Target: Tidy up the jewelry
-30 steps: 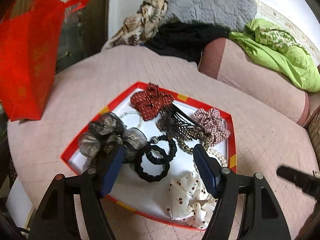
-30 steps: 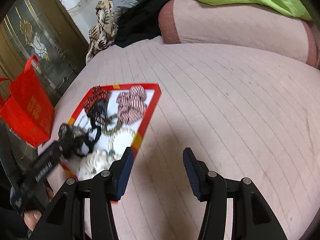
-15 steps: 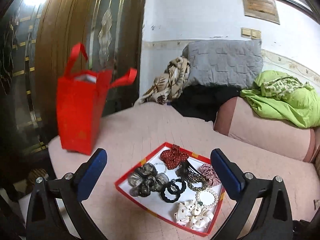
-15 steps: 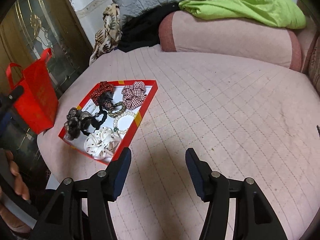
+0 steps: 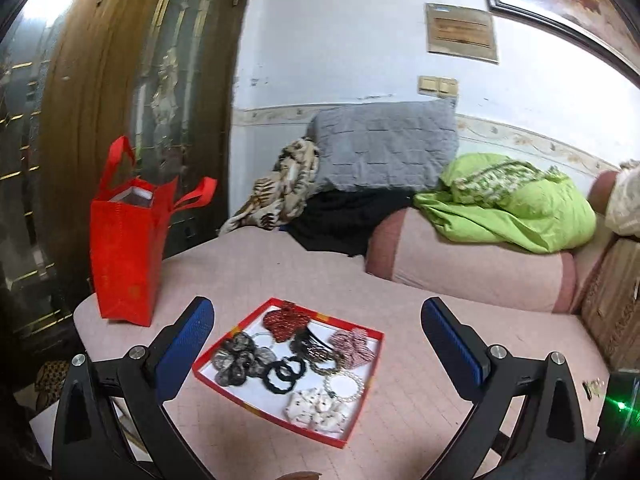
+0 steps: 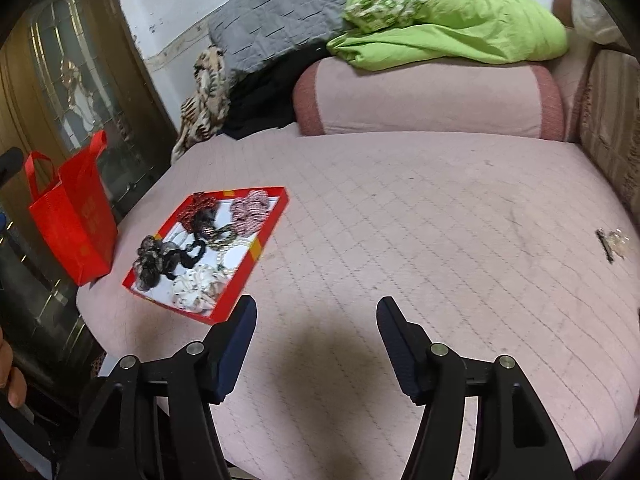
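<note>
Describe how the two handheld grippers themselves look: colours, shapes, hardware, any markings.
The left gripper has a glossy black plastic frame with triangular cut-outs, silver round bolts at the joints, and two flat bright-blue textured pads. The right gripper has the same build, with pads that look darker navy in this light. No cables, labels or sleeves are visible.
</note>
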